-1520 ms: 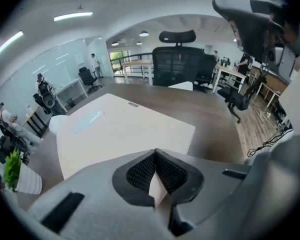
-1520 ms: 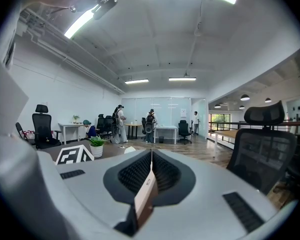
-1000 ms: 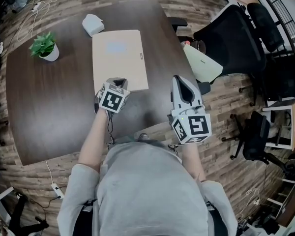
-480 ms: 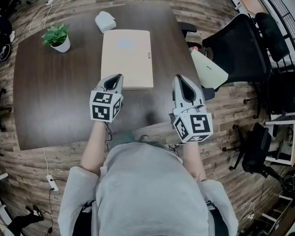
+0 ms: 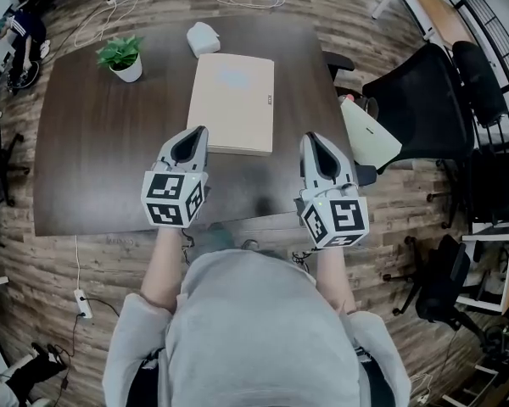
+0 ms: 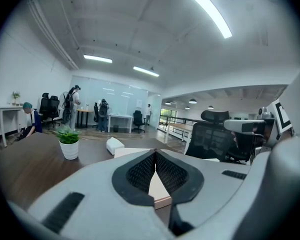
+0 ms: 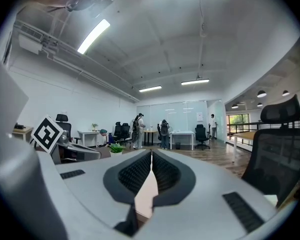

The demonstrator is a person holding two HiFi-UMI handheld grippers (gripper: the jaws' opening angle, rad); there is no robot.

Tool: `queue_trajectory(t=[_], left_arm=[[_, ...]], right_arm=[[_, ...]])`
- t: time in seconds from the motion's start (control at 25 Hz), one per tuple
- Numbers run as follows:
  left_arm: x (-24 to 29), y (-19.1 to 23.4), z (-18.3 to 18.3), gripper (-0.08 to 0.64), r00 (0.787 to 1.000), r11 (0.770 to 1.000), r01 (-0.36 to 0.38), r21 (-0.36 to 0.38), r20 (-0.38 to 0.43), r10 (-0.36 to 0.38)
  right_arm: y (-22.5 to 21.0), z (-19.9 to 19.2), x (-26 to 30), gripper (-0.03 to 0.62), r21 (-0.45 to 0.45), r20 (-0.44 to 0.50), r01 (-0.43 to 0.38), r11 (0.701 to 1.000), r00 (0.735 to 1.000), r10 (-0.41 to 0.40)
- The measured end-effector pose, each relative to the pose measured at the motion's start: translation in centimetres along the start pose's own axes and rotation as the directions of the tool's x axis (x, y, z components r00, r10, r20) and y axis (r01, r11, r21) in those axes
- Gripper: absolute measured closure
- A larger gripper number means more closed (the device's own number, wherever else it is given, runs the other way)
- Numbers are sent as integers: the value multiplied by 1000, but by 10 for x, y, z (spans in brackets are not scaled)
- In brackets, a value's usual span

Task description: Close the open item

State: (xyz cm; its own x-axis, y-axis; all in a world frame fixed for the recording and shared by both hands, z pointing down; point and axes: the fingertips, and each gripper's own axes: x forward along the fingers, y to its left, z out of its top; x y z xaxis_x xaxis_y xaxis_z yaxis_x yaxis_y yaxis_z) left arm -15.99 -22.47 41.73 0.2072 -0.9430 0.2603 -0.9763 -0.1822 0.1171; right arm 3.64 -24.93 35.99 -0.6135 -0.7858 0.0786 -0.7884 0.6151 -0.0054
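Observation:
A beige laptop point(image 5: 233, 103) lies closed and flat on the dark wooden table point(image 5: 93, 159). In the head view my left gripper point(image 5: 195, 134) hangs in the air just short of the laptop's near left corner, shut and empty. My right gripper point(image 5: 314, 138) floats beside the laptop's near right corner, also shut with nothing in it. In the left gripper view the gripper point(image 6: 155, 154) has its jaws meeting at the tips, and the laptop point(image 6: 159, 188) shows below them. The right gripper view shows that gripper point(image 7: 151, 156) the same way, closed above the laptop point(image 7: 146, 196).
A small potted plant point(image 5: 123, 58) stands at the table's far left, and a white box point(image 5: 203, 37) sits just beyond the laptop. A black office chair point(image 5: 424, 91) and a pale green cover point(image 5: 369, 134) are to the right. Cables run across the floor, and people stand far behind.
My left gripper has lifted off the laptop's near left corner, drawn back toward me and tipped up nearer level. The right gripper has hardly moved.

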Motion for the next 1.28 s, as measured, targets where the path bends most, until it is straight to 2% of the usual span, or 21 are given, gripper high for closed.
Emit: queue_trajectory(t=[0.32, 0.68, 0.96, 1.28], left_arm=[[-41, -11, 33, 551, 990, 997, -73, 23, 123, 69], [-80, -21, 66, 551, 954, 988, -152, 25, 264, 140], [-102, -39, 80, 551, 931, 980, -195, 49, 324, 169], [-116, -52, 87, 551, 921, 977, -207, 57, 348, 175]], right_arm=[[2, 13, -14, 578, -13, 33, -31, 999, 999, 32], [1, 29, -30, 578, -34, 75, -54, 998, 996, 57], [0, 43, -50, 578, -52, 111, -66, 996, 991, 72], [-2, 55, -65, 578, -63, 144, -67, 996, 987, 75]])
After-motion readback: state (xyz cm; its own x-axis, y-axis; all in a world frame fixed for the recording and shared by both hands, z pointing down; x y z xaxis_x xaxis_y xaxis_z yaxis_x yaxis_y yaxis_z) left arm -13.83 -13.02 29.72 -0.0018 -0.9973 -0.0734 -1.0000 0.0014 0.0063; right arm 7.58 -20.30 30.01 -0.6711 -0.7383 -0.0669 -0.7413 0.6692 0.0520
